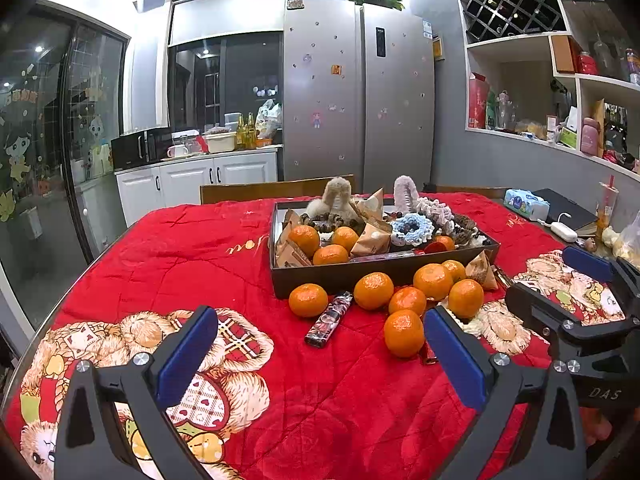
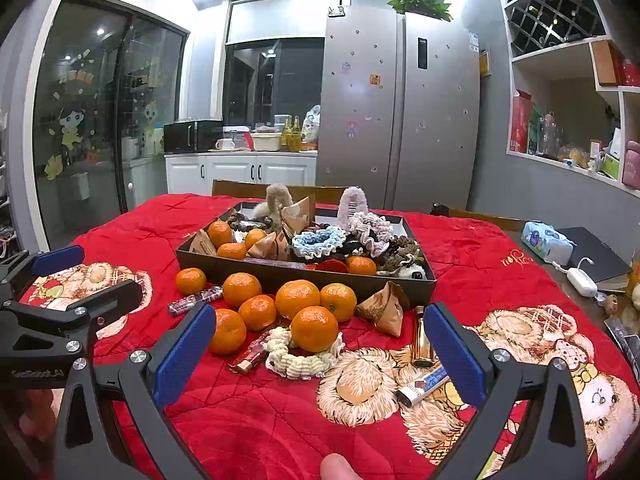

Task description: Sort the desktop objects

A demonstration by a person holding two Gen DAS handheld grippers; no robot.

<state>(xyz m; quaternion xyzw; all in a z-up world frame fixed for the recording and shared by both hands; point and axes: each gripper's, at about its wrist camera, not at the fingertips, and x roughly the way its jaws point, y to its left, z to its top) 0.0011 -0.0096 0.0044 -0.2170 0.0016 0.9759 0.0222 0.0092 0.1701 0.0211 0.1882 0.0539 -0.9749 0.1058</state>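
- Your left gripper [image 1: 320,360] is spread wide and holds nothing, hovering over the red quilt [image 1: 160,264].
- Just ahead of it, loose oranges [image 1: 373,290] and a lighter [image 1: 329,318] lie in front of the tray [image 1: 320,276].
- Your right gripper [image 2: 320,354] is also wide and empty; an orange [image 2: 314,328] sits on a cream scrunchie [image 2: 298,362] between its fingers [image 2: 456,354].
- A lipstick [image 2: 421,334] lies just right of these.

Bare red cloth [image 2: 248,432] under my claws, free passage. Ahead, oranges [image 2: 297,298] cluster, blocking way to box [image 2: 304,278]. Lighter [image 2: 425,386] beside my right pad.
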